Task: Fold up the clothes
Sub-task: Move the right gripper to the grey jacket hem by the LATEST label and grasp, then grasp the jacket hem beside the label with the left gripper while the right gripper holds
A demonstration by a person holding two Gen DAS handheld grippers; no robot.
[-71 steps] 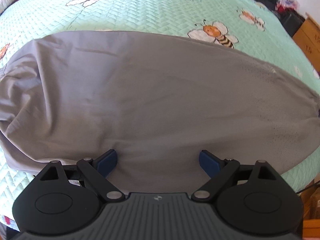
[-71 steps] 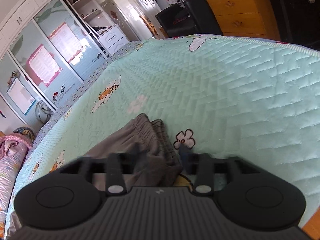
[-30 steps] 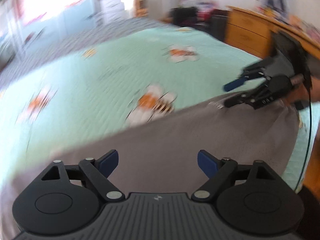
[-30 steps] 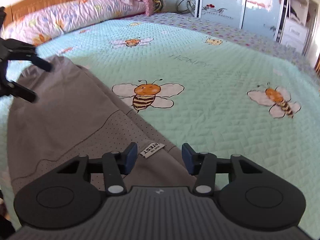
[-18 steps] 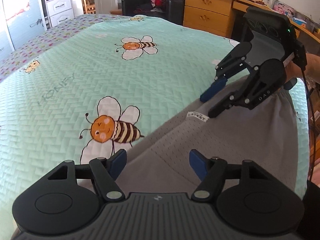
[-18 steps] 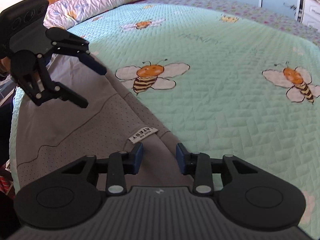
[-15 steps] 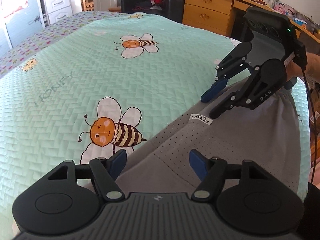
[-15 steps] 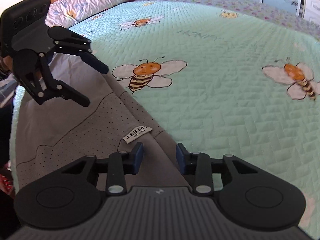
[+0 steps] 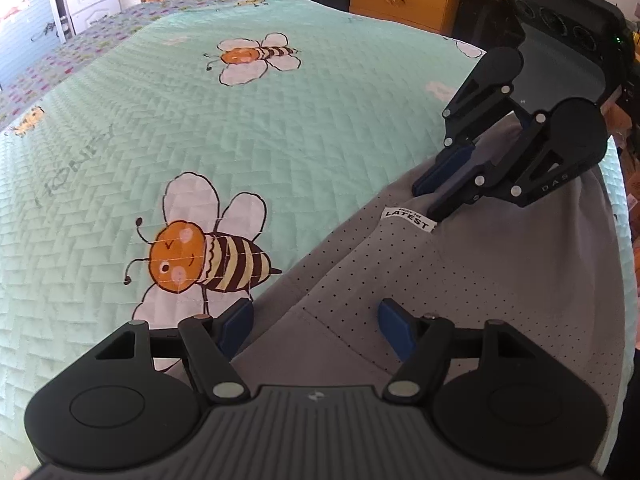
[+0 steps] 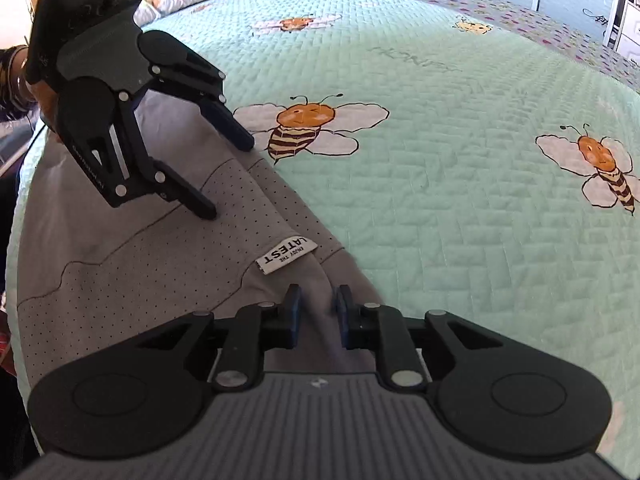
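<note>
The grey garment (image 9: pixel 500 280) lies spread along the near edge of the bed (image 9: pixel 280 120), its white label (image 10: pixel 286 255) at the far edge. The right gripper (image 10: pixel 318 306) has its fingers nearly closed around a raised ridge of cloth just beside the label. The left gripper (image 9: pixel 316 318) stands wide open over the same edge. I judge a fold is in preparation; no neat folded stack shows

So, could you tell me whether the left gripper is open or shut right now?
Open. The left gripper has its blue pads wide apart over the edge of the grey garment, gripping nothing.
</note>
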